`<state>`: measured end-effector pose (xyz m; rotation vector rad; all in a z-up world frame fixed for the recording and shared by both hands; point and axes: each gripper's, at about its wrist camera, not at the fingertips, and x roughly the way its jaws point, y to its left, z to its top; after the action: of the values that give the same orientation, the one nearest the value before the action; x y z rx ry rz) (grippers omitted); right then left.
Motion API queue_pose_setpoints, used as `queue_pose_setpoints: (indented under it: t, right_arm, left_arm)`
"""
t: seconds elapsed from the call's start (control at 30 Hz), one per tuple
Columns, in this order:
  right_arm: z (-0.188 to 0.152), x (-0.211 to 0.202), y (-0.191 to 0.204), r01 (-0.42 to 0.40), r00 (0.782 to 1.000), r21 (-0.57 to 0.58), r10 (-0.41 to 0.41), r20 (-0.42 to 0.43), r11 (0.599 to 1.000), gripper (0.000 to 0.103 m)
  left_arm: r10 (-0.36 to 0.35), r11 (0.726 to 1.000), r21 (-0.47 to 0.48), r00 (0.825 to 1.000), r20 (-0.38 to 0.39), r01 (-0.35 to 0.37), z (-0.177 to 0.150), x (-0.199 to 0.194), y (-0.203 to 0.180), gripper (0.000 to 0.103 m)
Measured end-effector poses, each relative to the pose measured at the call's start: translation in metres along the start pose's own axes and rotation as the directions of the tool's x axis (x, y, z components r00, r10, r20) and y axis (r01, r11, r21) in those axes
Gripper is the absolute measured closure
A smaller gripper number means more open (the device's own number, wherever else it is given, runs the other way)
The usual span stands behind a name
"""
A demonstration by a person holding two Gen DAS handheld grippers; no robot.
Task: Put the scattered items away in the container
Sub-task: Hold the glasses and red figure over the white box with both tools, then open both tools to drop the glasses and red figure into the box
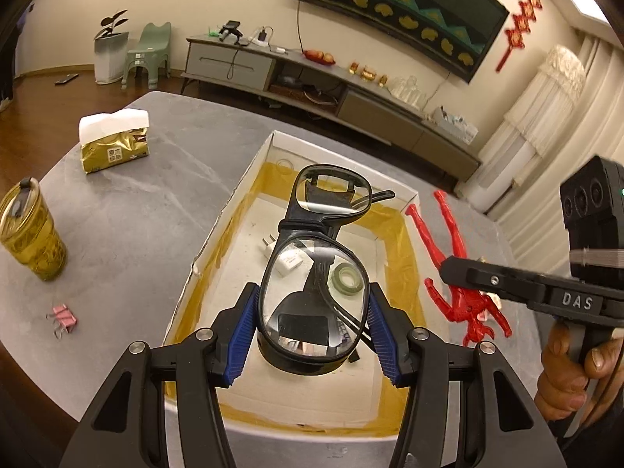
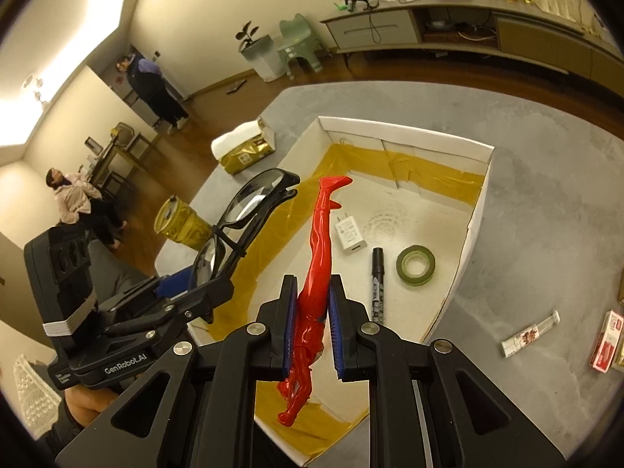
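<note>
Glasses point(image 1: 312, 273) and red figure point(image 2: 316, 284) hung above the box point(image 2: 477, 210).
Left tool point(image 1: 312, 335) gripped black-framed glasses; right tool point(image 2: 312, 327) clenched the glossy figure.

Right gripper point(image 2: 312, 325) clamped on red action figure point(image 2: 316, 273), legs pointing forward over white cardboard box point(image 2: 474, 230). Inside box: USB charger point(image 2: 350, 233), black marker point(image 2: 377, 282), green tape roll point(image 2: 415, 264). Left gripper point(image 2: 195, 292) gripping black glasses point(image 2: 243, 220) above box's left edge. Wrapped packets point(image 2: 530, 333) on grey table point(image 2: 546, 202), right of box.

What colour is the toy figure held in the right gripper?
Red; the toy figure shows best in the right wrist view.
</note>
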<state>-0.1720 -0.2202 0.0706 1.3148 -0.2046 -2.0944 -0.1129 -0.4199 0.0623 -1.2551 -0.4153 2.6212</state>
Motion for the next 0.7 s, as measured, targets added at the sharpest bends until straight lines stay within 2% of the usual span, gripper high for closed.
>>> queue_pose_setpoints:
  t: [0.23, 0.4, 0.6, 0.67, 0.7]
  right_arm:
    - [0.021, 0.027, -0.011, 0.025, 0.999, 0.003, -0.025, -0.047, 1.0, 0.086]
    - [0.036, 0.048, -0.019, 0.054, 0.996, 0.003, -0.054, -0.075, 0.999, 0.086]
    - [0.05, 0.065, -0.026, 0.082, 0.993, -0.005, -0.082, -0.09, 0.997, 0.086]
    - [0.053, 0.071, -0.028, 0.082, 0.992, -0.015, -0.084, -0.094, 0.996, 0.083]
    - [0.055, 0.075, -0.033, 0.089, 0.991, -0.011, -0.09, -0.097, 0.996, 0.073]
  left_arm:
    - [0.058, 0.997, 0.062, 0.994, -0.094, -0.053, 0.014, 0.025, -0.002, 0.048]
    - [0.053, 0.998, 0.051, 0.986, -0.157, -0.045, 0.026, 0.042, 0.001, 0.048]
    - [0.092, 0.995, 0.06, 0.974, -0.207, -0.081, 0.032, 0.061, 0.001, 0.047]
    - [0.087, 0.995, 0.058, 0.968, -0.233, -0.075, 0.033, 0.07, 0.004, 0.047]
    - [0.106, 0.994, 0.062, 0.966, -0.234, -0.094, 0.033, 0.074, 0.005, 0.046]
